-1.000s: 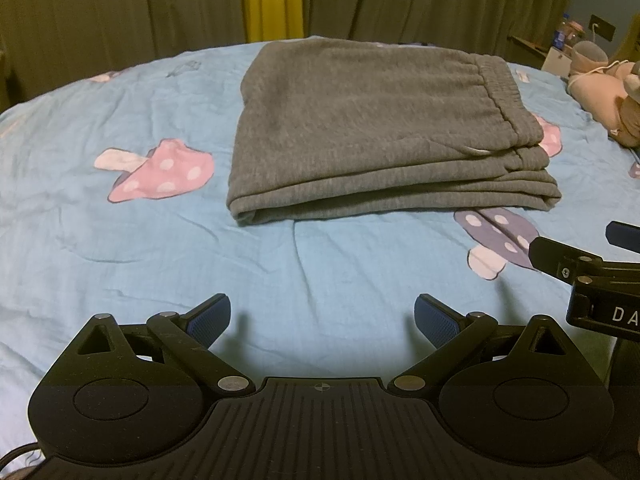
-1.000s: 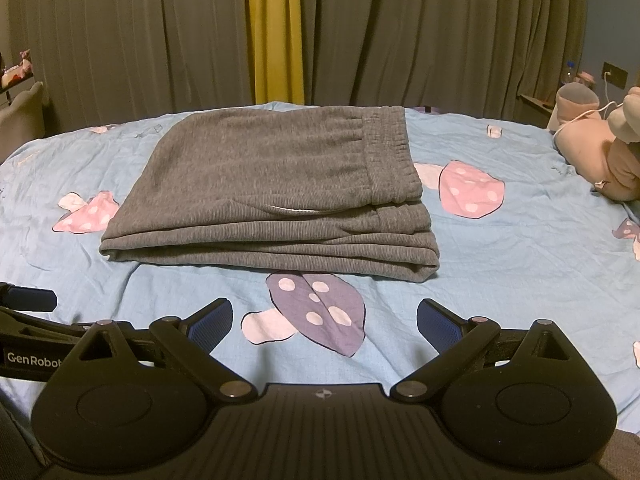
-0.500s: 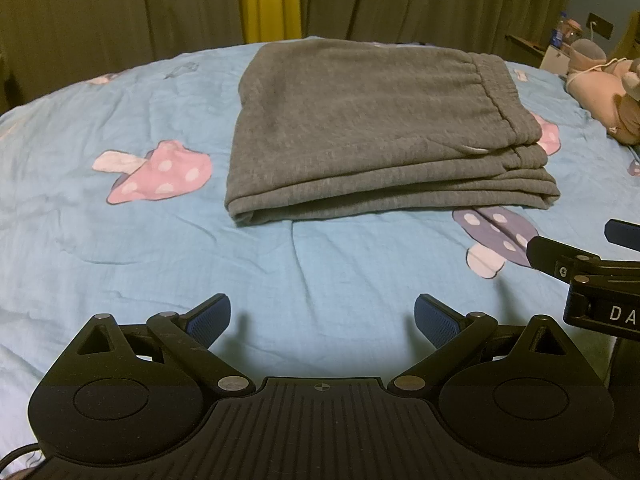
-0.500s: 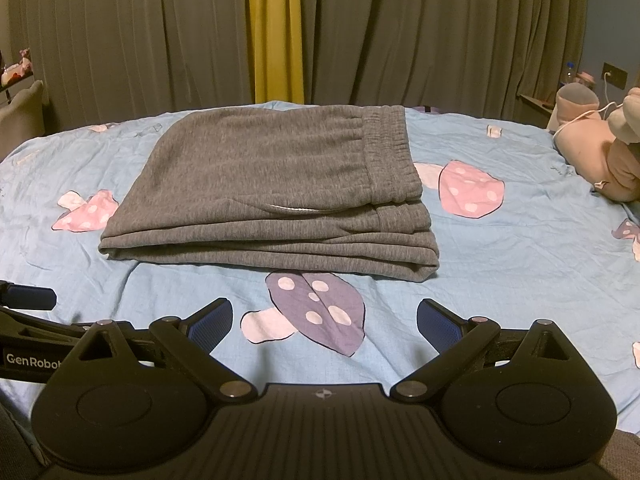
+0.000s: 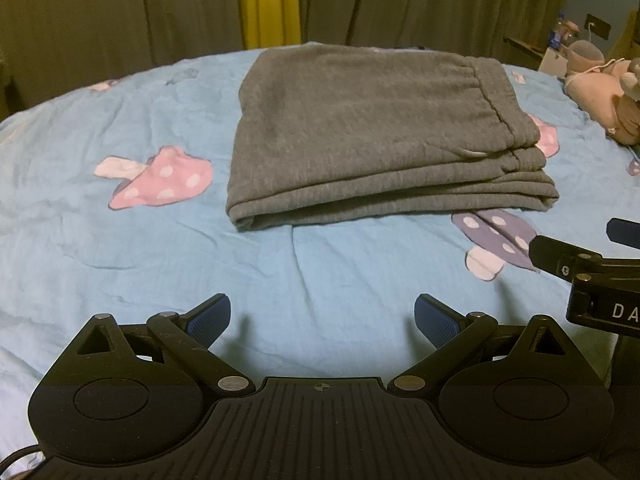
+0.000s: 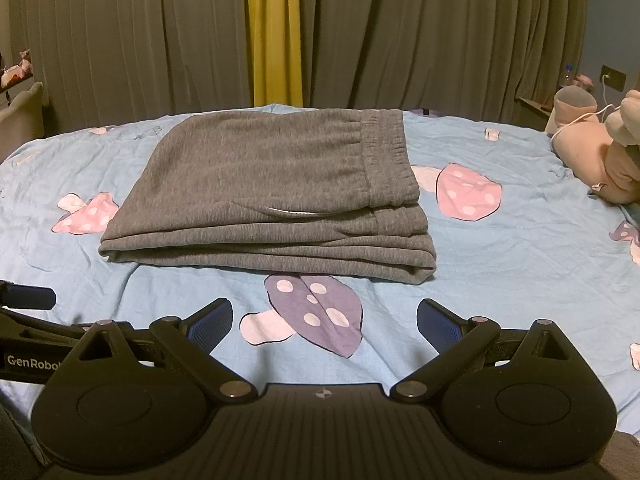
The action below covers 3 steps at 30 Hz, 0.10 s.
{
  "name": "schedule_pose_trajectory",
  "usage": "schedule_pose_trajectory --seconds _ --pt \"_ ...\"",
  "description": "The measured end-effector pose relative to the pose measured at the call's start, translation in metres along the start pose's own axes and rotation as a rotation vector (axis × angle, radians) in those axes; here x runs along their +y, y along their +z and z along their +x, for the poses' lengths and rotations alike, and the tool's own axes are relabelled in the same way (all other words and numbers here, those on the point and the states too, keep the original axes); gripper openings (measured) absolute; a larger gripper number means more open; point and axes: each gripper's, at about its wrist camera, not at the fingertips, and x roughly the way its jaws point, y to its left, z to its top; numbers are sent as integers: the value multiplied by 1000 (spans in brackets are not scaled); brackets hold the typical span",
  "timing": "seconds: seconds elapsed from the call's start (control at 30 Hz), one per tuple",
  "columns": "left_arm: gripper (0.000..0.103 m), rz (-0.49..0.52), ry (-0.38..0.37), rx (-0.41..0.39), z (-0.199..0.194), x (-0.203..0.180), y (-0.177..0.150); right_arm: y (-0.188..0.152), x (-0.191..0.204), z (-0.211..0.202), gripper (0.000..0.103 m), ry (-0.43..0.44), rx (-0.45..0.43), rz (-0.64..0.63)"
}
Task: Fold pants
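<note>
I judge the folding done: the grey pants [image 6: 272,188] lie stacked on the bed [image 6: 500,264], with my left gripper [image 5: 322,316] and right gripper [image 6: 325,320] both wide and empty on the near side.

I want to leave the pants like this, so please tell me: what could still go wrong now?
The pants lie folded in a stack on the sheet, both claws open and apart from them.
1. The layers at the near edge look loose; a bump from the right claw or left claw might shift them.
2. The waistband end is stepped, not flush, so lifting the stack might let it slide open.
</note>
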Motion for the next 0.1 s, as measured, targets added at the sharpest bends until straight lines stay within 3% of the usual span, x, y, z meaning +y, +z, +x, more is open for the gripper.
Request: schedule_pose_trajectory --seconds 0.1 --pt "101 -8 -6 0 0 2 0 0 0 0 99 -1 1 -2"
